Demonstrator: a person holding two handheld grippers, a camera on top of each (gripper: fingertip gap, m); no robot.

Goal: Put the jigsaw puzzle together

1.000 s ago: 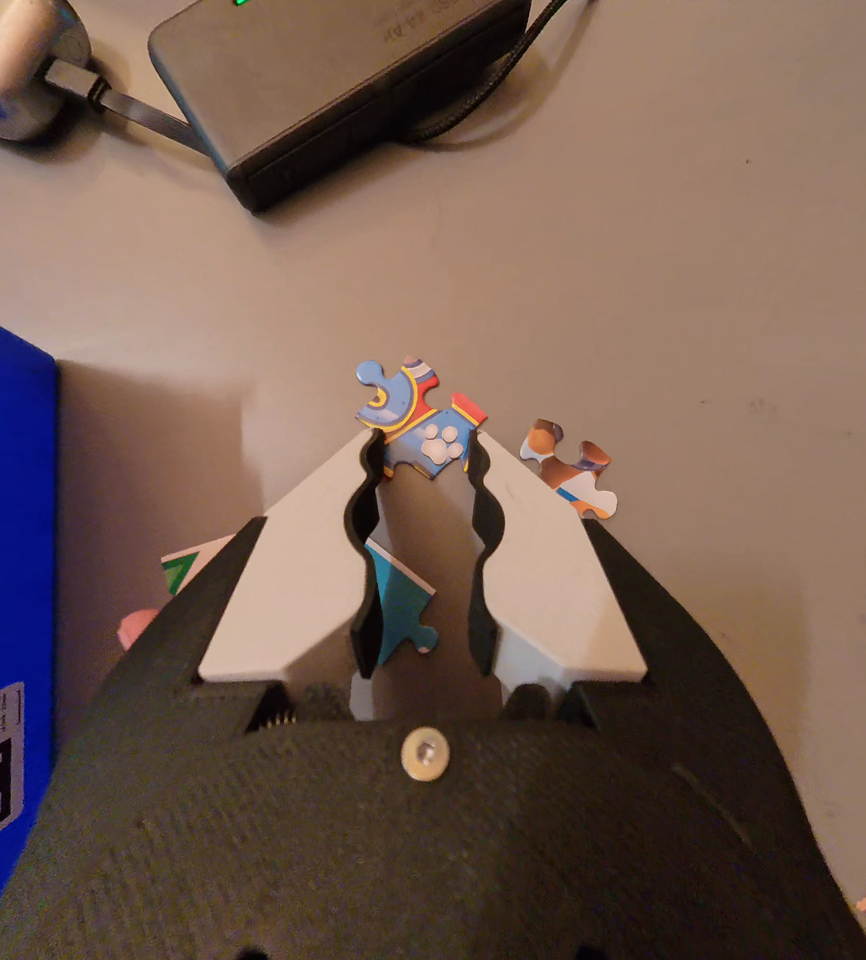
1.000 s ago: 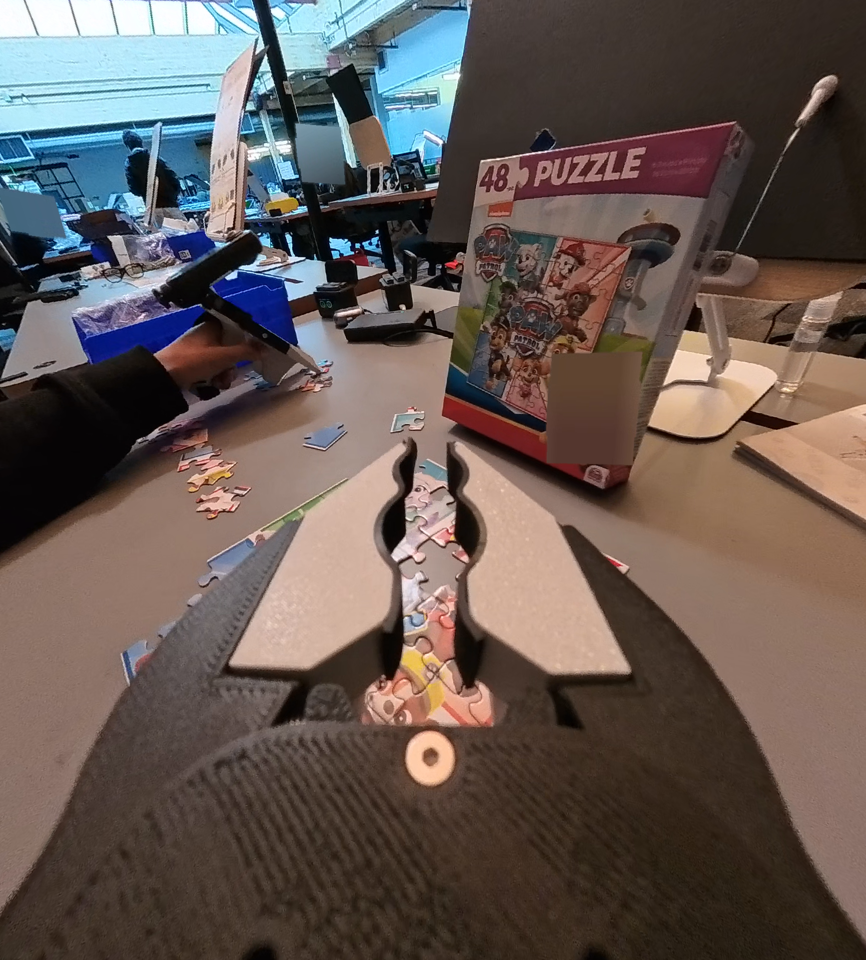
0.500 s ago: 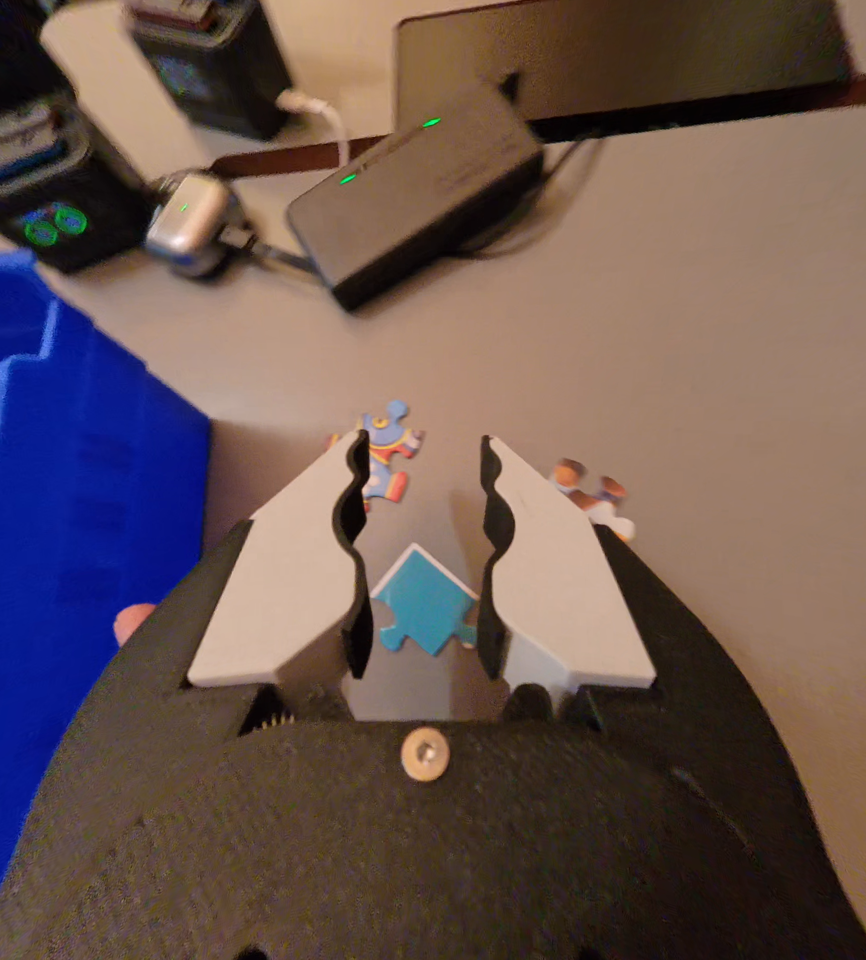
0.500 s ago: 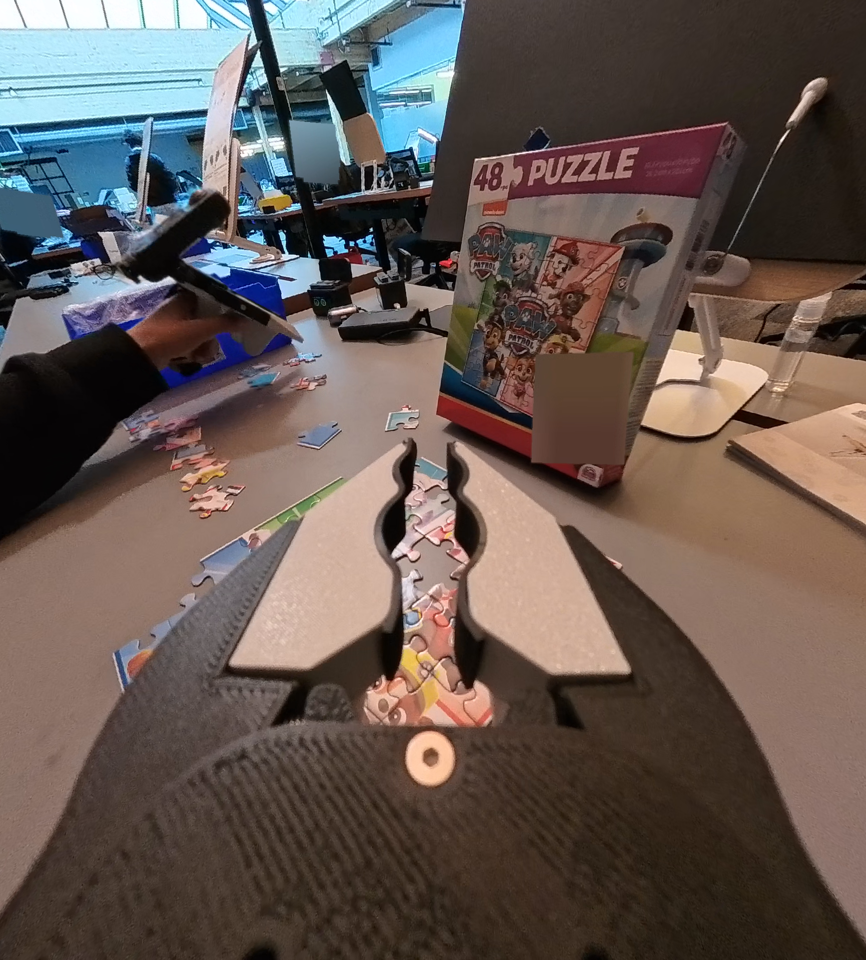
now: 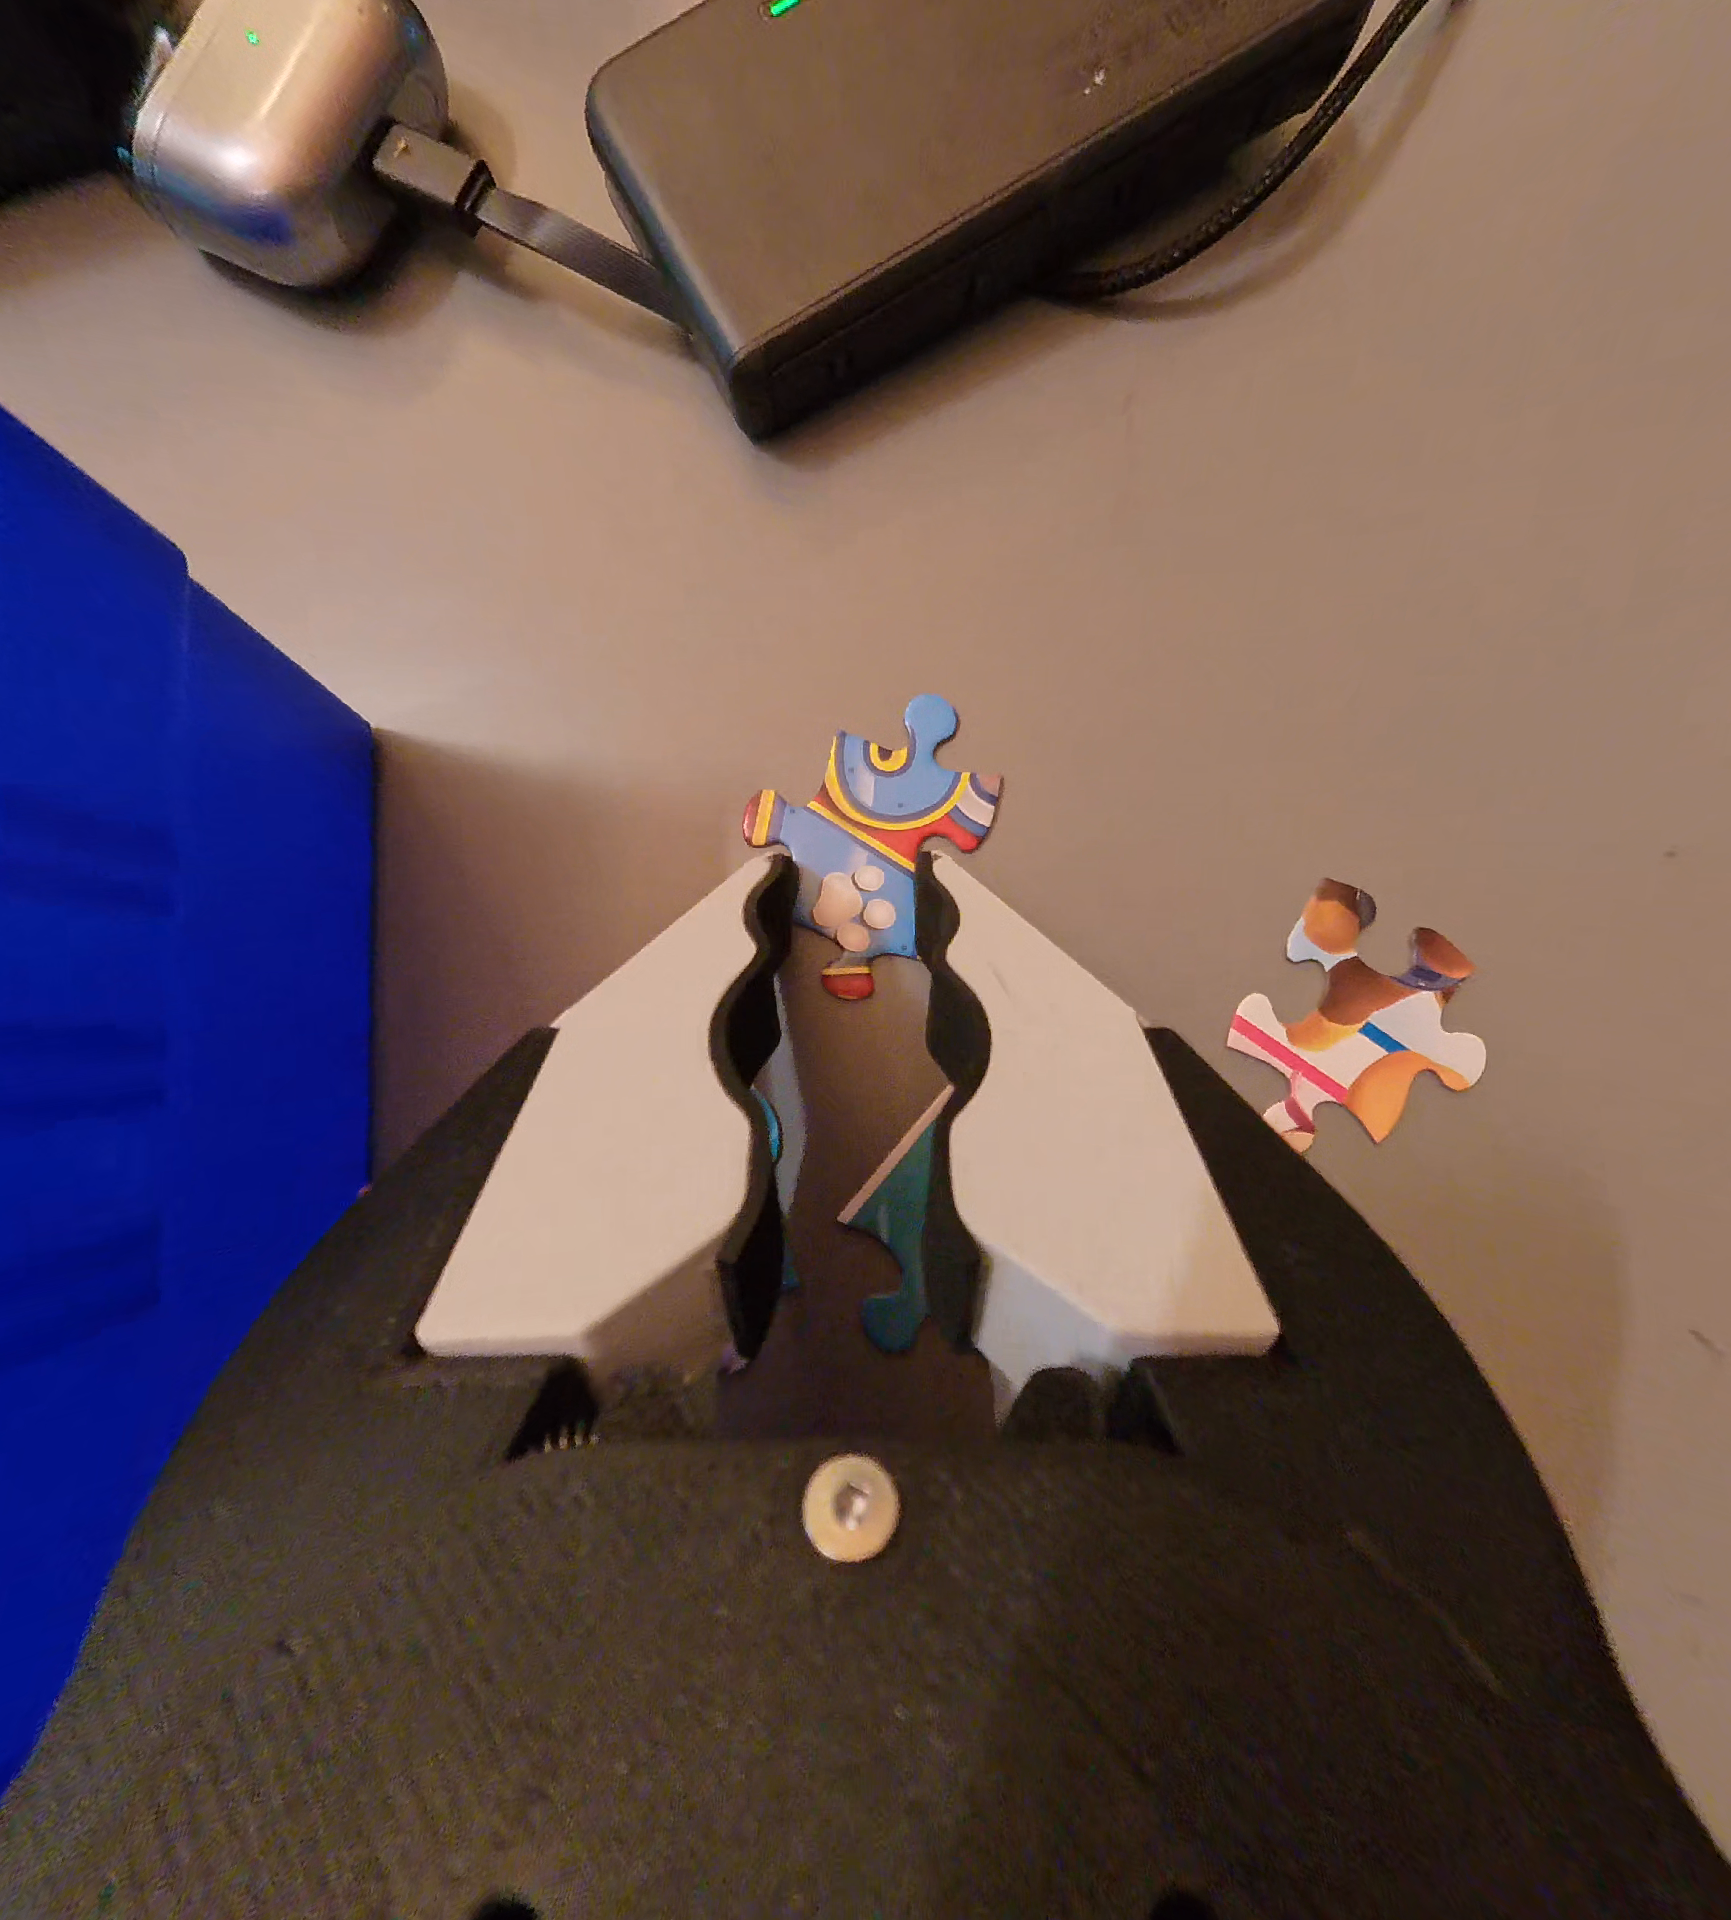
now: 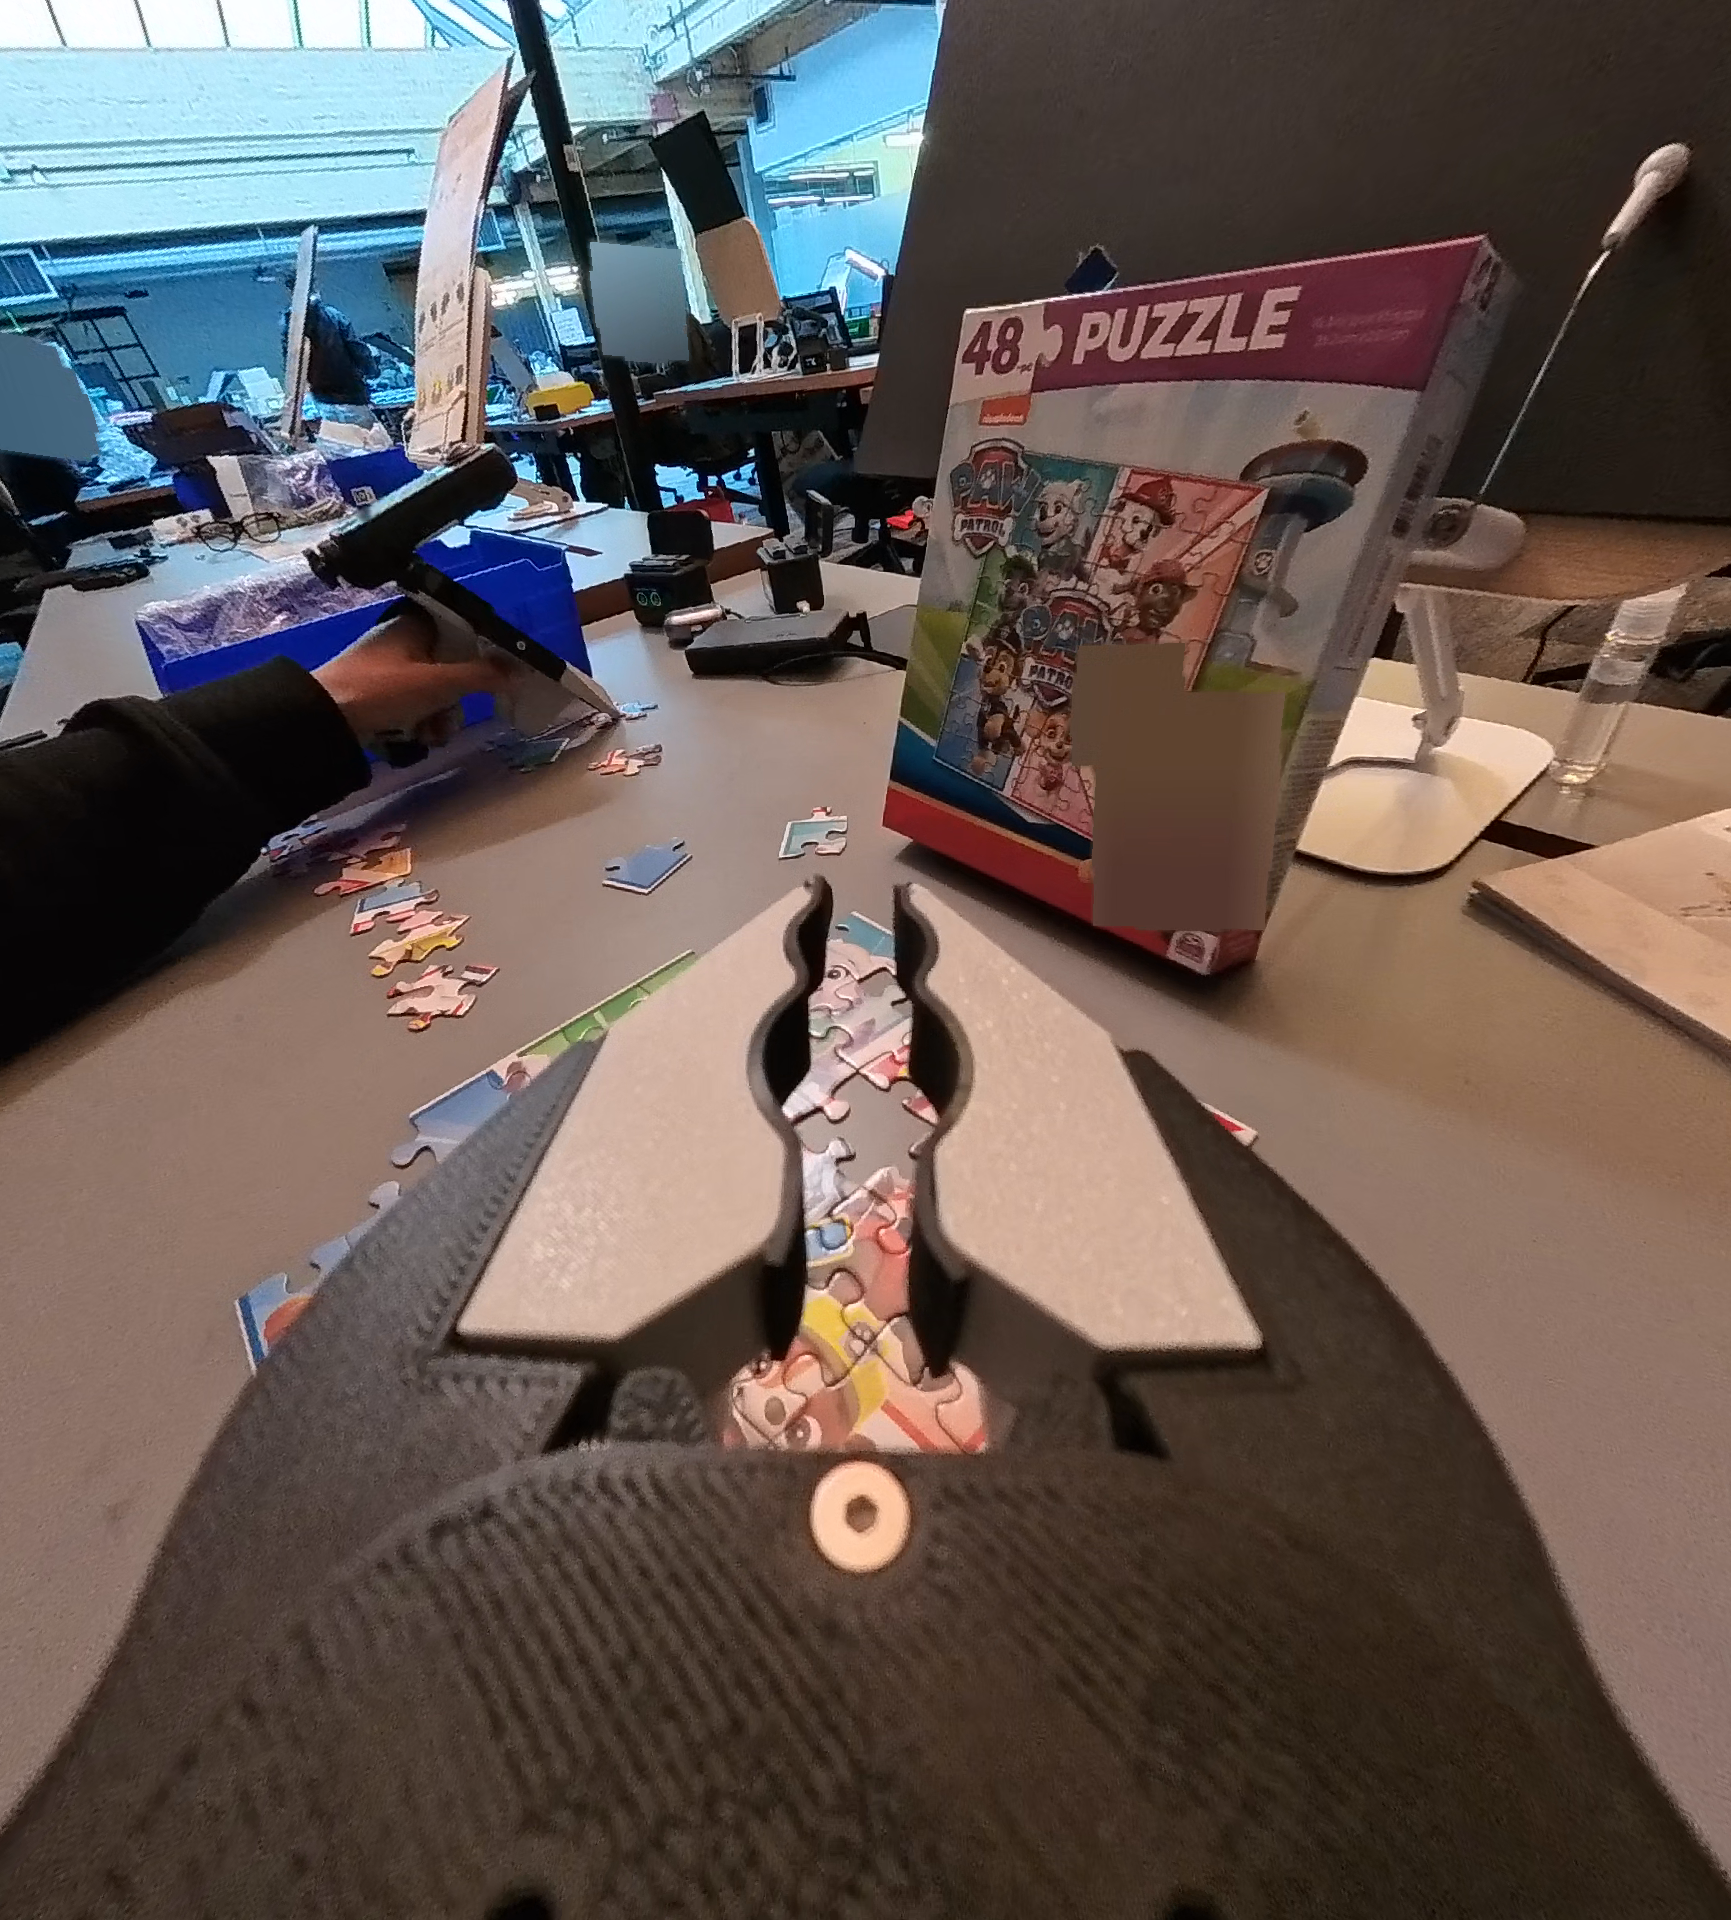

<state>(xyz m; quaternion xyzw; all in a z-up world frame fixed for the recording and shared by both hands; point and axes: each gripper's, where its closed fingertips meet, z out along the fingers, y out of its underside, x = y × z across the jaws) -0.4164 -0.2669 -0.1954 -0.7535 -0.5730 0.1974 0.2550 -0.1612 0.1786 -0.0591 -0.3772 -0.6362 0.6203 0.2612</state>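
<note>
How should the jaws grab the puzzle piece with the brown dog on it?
The brown dog piece lies flat on the grey table, so probably come from above and pinch its two straighter opposite edges across the middle, not the knobs, which look small and rounded.

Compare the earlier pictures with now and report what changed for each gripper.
The left gripper lifted away with its jaws wide, then came back down and closed its fingertips on the blue paw-print puzzle piece, now turned. The right gripper stayed narrowly open, holding nothing, over the assembled puzzle; the puzzle box did not move.
</note>
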